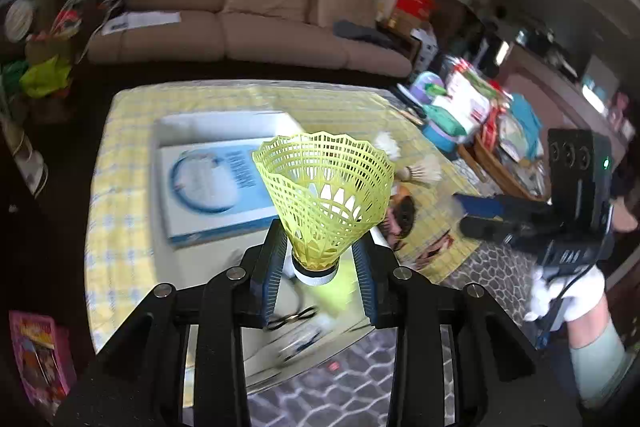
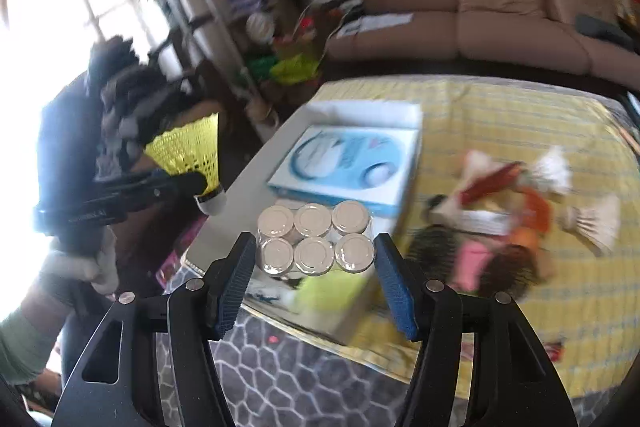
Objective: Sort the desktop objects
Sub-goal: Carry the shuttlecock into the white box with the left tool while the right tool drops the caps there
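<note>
**Carrying the shuttlecock to its place**

My left gripper (image 1: 316, 267) has its fingers clamped on the cork base of the yellow shuttlecock (image 1: 326, 195), skirt up, above the table (image 1: 120, 227). My right gripper (image 2: 316, 279) stands wide and empty over the 6 jars (image 2: 314, 239). I judge I should lower slowly toward the white box (image 1: 208, 183), keeping the grip on the cork, near the 2 white shuttlecocks (image 1: 420, 171).
</note>
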Demonstrator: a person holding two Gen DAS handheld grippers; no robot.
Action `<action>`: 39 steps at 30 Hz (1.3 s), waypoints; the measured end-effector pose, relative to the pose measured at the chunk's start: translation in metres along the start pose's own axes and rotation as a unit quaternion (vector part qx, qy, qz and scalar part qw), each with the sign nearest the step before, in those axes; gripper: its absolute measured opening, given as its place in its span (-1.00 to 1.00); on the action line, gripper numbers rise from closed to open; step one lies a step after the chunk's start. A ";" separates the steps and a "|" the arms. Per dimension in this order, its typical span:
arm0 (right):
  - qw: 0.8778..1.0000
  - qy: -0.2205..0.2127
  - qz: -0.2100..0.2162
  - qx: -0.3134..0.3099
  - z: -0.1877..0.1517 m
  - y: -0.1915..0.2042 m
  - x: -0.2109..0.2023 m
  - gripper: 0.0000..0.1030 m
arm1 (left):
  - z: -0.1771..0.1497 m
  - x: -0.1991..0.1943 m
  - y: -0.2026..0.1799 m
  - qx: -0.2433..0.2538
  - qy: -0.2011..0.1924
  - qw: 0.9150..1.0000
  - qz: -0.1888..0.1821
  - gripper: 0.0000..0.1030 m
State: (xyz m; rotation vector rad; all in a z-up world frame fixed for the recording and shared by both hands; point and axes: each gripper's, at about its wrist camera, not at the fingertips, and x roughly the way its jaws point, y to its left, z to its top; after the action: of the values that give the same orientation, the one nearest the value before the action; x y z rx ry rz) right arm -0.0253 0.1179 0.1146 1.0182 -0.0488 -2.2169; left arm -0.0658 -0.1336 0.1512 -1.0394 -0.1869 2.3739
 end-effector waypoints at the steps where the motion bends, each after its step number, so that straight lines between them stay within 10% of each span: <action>1: 1.000 0.009 0.003 -0.006 0.003 0.007 0.011 0.21 | -0.003 0.000 0.007 -0.005 -0.001 1.000 0.001 -0.39; 14: 0.976 0.164 0.022 -0.143 0.004 0.087 0.144 0.23 | -0.018 -0.038 0.082 -0.081 -0.055 0.995 -0.017 -0.39; 26: 0.998 0.055 -0.028 -0.030 0.017 0.018 0.050 0.42 | -0.017 -0.032 0.088 -0.086 -0.047 0.995 -0.033 -0.38; 39: 0.996 -0.005 -0.047 0.075 -0.026 -0.055 -0.033 0.48 | -0.010 0.054 0.016 -0.032 0.072 0.996 -0.039 -0.38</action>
State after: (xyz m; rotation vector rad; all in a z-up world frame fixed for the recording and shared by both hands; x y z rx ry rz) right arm -0.0243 0.1855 0.1018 1.1108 -0.1779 -2.3326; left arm -0.0954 -0.1197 0.1047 -1.2060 -0.2486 2.2265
